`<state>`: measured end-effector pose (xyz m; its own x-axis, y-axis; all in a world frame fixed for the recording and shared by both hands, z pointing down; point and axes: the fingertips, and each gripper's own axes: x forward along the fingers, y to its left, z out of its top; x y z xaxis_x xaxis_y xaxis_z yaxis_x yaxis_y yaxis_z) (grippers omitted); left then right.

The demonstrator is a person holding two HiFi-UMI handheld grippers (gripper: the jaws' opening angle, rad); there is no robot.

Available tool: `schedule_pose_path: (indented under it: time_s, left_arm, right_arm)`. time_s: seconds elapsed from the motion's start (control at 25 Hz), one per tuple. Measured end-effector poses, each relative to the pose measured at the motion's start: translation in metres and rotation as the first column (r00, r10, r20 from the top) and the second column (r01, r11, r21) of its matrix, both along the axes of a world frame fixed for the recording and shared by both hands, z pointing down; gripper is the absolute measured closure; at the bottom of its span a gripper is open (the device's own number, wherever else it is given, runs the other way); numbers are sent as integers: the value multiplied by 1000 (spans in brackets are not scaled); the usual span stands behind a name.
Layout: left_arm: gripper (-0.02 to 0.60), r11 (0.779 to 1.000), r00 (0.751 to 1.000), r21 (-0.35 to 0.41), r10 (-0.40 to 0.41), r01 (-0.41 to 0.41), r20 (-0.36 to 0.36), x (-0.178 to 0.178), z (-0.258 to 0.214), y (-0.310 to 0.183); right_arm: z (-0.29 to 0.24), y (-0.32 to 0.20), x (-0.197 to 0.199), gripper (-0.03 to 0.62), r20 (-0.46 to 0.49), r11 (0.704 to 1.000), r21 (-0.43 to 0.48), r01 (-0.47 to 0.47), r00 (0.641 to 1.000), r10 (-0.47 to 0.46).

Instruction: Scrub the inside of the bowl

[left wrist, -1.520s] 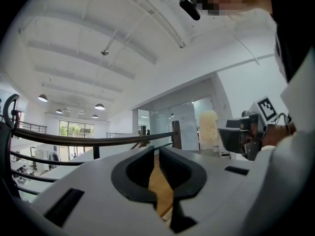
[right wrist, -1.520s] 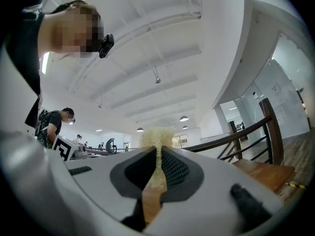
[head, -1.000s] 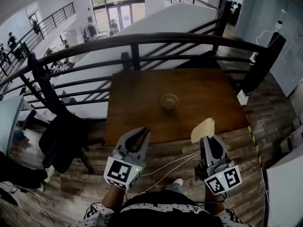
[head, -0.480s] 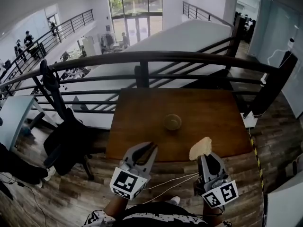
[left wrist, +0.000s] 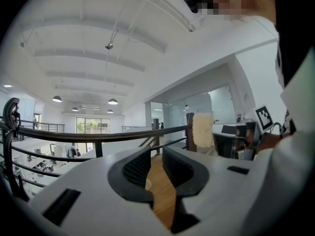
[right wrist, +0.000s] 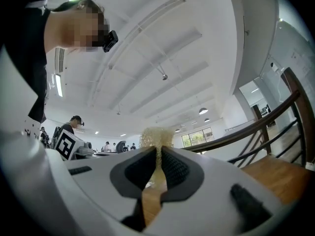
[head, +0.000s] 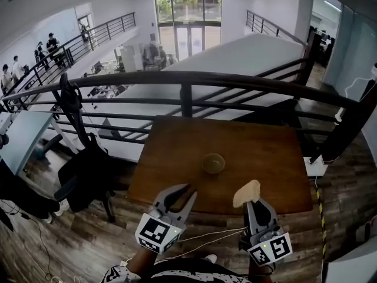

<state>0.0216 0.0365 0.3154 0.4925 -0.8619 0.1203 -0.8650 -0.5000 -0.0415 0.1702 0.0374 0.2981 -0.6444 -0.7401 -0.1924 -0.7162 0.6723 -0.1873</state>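
I judge this to be the approach: scrubbing has not begun. The bowl stands upright, mouth up, near the middle of the wooden table, and both my grippers hang over the floor at the table's near edge, well apart from it.

My right gripper is clamped on the sponge. Its 2 jaws pinch the lower end, and the rest sticks out past the tips. The sponge's long axis runs along the jaws, pointing forward toward the table and leaning a little to the left in the head view. In the right gripper view it rises straight out of the jaws.

My left gripper has just been opening its jaws. They stand apart with nothing between them, and only the tabletop shows through the gap. A small pale spot low in that gap may be the bowl's rim, but it is too small to be sure.

Being round, the bowl has no long axis that I would need to line up with.

Next, I think both grippers must go forward over the table. The left should take the bowl's rim to steady it. The right should tip the sponge's free end down into the hollow, so that its broad face meets the inner wall.
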Motion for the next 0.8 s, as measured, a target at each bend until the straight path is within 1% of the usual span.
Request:
schedule_pose_path:
  time_s: [0.08,0.16,0.32,0.48,0.6,0.8]
  left_arm:
    - [520,1000,1000,-25,-11,11,-4,4,4,-2]
    - [518,1000,1000,-19,-25,25,-7,8,4,-4]
    - [517,999,999,-26,-44,44,9,18,6,-9]
    - [517,998,998,-14,-59,59,-1,27,7,-15]
    - [517,998,998,-17,-57,57,4,28,8,-14]
    - [517,997,997,-34,-75,75,-5,19,15,-19]
  right_arm:
    - [1,-5,4,554,0,1000,0,12,1000,-12]
    - [2,-8,9,553,-3,1000,2,20,1000,-20]
    - [7,-14,23,554,-9,1000,0,28,1000,-28]
    - [11,-18,35,554,-7,999,-1,35,999,-35]
    - [15,-20,34,554,-14,999,-12,41,999,-42]
    - [20,-28,25,554,-24,998,-16,61,998,-61]
